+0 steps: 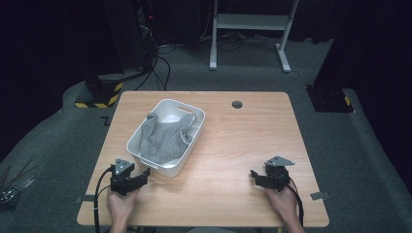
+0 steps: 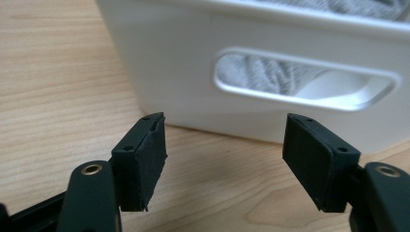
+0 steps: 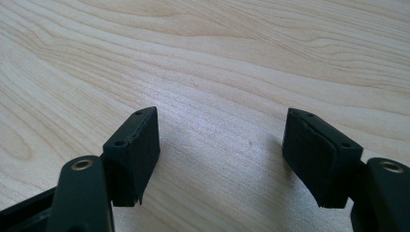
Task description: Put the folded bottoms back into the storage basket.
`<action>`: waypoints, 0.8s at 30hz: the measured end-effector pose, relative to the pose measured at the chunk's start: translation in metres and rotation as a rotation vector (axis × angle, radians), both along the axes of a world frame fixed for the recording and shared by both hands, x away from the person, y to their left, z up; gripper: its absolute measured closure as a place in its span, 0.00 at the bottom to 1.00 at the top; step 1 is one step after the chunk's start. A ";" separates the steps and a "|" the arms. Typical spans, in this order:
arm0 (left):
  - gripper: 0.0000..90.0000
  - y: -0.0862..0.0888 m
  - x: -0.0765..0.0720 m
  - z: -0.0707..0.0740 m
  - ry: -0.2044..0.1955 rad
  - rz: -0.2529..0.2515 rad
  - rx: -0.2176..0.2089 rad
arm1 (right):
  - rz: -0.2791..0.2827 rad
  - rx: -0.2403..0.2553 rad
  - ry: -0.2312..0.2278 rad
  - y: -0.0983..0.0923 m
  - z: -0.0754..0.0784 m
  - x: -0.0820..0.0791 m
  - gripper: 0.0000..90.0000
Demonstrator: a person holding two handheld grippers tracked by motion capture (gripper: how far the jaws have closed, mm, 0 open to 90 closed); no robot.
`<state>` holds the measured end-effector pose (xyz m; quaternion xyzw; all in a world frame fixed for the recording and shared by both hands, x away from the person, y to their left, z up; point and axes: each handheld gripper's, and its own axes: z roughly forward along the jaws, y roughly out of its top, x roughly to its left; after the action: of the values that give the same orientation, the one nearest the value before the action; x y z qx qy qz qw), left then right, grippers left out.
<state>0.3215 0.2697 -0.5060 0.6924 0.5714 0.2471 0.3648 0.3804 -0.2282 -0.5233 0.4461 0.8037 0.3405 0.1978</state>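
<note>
Left gripper gaped empty beside white plastic basket holding grey cloth; right gripper gaped empty over light wooden table.

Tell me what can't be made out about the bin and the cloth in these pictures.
- White bin, high view: its floor is covered by the grey cloth.
- Grey cloth, left gripper view: only strips show through the handle slot and over the rim; the wall hides the rest.
- Bin, left gripper view: its right end is cut off by the frame edge.

No words, labels, brand marks or numbers can be read on anything in these views.
</note>
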 end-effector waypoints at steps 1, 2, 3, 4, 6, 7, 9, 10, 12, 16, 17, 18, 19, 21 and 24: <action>0.36 0.001 0.000 -0.001 0.006 0.003 0.007 | 0.000 0.000 0.000 0.000 0.000 0.000 0.33; 0.36 0.001 0.000 -0.004 0.013 0.013 0.027 | 0.000 0.000 0.000 0.000 0.000 0.000 0.33; 0.36 0.001 0.000 -0.004 0.013 0.013 0.027 | 0.000 0.000 0.000 0.000 0.000 0.000 0.33; 0.36 0.002 0.000 -0.007 0.022 0.023 0.047 | 0.000 0.000 0.000 0.000 0.000 0.000 0.33; 0.36 0.002 0.001 -0.010 0.033 0.033 0.072 | 0.000 0.000 0.000 0.000 0.000 0.000 0.33; 0.36 0.002 0.001 -0.010 0.033 0.033 0.072 | 0.000 0.000 0.000 0.000 0.000 0.000 0.33; 0.36 0.004 0.002 -0.012 0.048 0.042 0.086 | 0.000 0.000 0.000 0.000 0.000 0.000 0.33; 0.36 0.005 0.004 -0.014 0.055 0.049 0.096 | 0.000 0.000 0.000 0.000 0.000 0.000 0.33; 0.35 0.005 0.005 -0.015 0.063 0.054 0.102 | 0.000 0.000 0.000 0.000 0.000 0.000 0.33; 0.35 0.007 0.006 -0.019 0.071 0.062 0.106 | 0.000 0.000 0.000 0.000 0.000 0.000 0.33; 0.35 0.007 0.006 -0.019 0.071 0.062 0.106 | 0.000 0.000 0.000 0.000 0.000 0.000 0.33; 0.35 0.007 0.006 -0.020 0.071 0.065 0.097 | 0.000 0.000 0.000 0.000 0.000 0.000 0.33; 0.35 0.007 0.006 -0.020 0.069 0.070 0.090 | 0.000 0.000 0.000 0.000 0.000 0.000 0.33; 0.34 0.008 0.006 -0.020 0.065 0.073 0.088 | 0.000 0.000 0.000 0.000 0.000 0.000 0.33; 0.31 0.008 0.006 -0.022 0.052 0.064 0.083 | 0.000 0.000 0.000 0.000 0.000 0.000 0.33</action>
<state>0.3271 0.2782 -0.5282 0.6945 0.5917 0.2640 0.3127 0.3803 -0.2281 -0.5233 0.4462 0.8037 0.3405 0.1978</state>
